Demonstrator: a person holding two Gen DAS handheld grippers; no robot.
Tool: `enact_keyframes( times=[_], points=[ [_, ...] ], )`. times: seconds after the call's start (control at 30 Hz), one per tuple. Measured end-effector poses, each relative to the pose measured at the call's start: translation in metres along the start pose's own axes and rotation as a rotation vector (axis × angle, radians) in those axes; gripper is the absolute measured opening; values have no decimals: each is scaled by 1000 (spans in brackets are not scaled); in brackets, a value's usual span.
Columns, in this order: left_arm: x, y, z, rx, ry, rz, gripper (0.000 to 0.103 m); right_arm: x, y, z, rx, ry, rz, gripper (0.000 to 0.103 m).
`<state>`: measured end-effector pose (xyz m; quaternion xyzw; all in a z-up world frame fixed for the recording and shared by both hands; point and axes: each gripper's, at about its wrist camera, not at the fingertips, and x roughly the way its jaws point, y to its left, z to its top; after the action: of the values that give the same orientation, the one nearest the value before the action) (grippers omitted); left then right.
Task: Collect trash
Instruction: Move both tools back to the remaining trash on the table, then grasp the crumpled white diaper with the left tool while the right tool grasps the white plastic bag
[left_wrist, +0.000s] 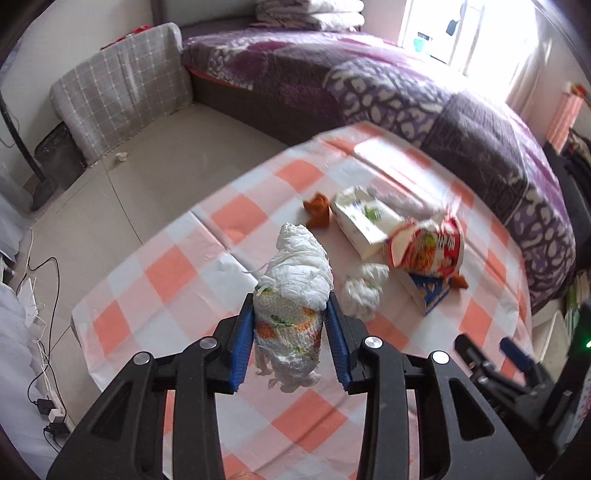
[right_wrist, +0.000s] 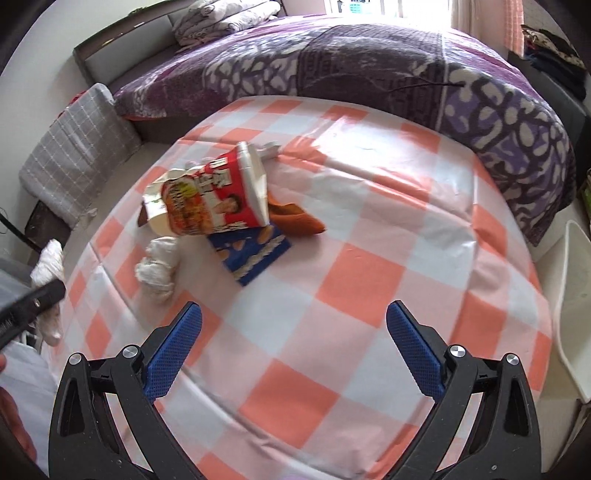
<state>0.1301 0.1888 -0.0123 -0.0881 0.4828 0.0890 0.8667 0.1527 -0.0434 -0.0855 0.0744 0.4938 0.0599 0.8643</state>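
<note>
Purple patterned bed (right_wrist: 369, 66) runs across the far side, beyond both grippers; grey checked cushion (left_wrist: 122, 88) leans on the wall, far left of the left gripper. Table under orange-and-white checked cloth (right_wrist: 351, 280) sits directly below and ahead of both tools. Red instant-noodle cup (right_wrist: 214, 195) lies tipped on its side, ahead-left of the right gripper, resting over a blue snack packet (right_wrist: 255, 258) and orange peel (right_wrist: 295, 218). White carton (left_wrist: 365, 225) is ahead-right of the left gripper, just beyond the cup, with a smaller orange peel bit (left_wrist: 317, 210) to its left. Loose crumpled tissue wad (right_wrist: 159, 269) lies on the cloth just ahead-left of the right gripper, touching the cup's base end. Left gripper (left_wrist: 291, 339): clenched on a rolled paper wad (left_wrist: 295, 291), blue pads pressing both sides, wad lifted clear of the cloth. Right gripper (right_wrist: 293, 347): jaws spread wide, nothing between them, hovering over bare cloth.
</note>
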Motion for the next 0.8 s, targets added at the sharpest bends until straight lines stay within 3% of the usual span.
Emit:
enact_keyframes(
  times=[0.2,0.5,0.57,0.6,0.67,0.8],
  points=[
    [-35,30,21,-119,-88,-44,37,28,59,7,-59,-6,15,95],
    [-39,52,27,-186,-81,-69,37,68,110,14,-150,17,-32,88],
    [-41,54,27,-193,-84,-71,37,79,115,14,-165,66,-31,74],
    [-41,55,26,-192,-88,-69,37,84,116,14,-171,94,-29,53],
    [-42,55,26,-191,-95,-61,37,81,118,13,-194,73,-46,28],
    [-44,58,26,-202,-101,-61,37,64,109,11,-148,57,5,28]
  ],
)
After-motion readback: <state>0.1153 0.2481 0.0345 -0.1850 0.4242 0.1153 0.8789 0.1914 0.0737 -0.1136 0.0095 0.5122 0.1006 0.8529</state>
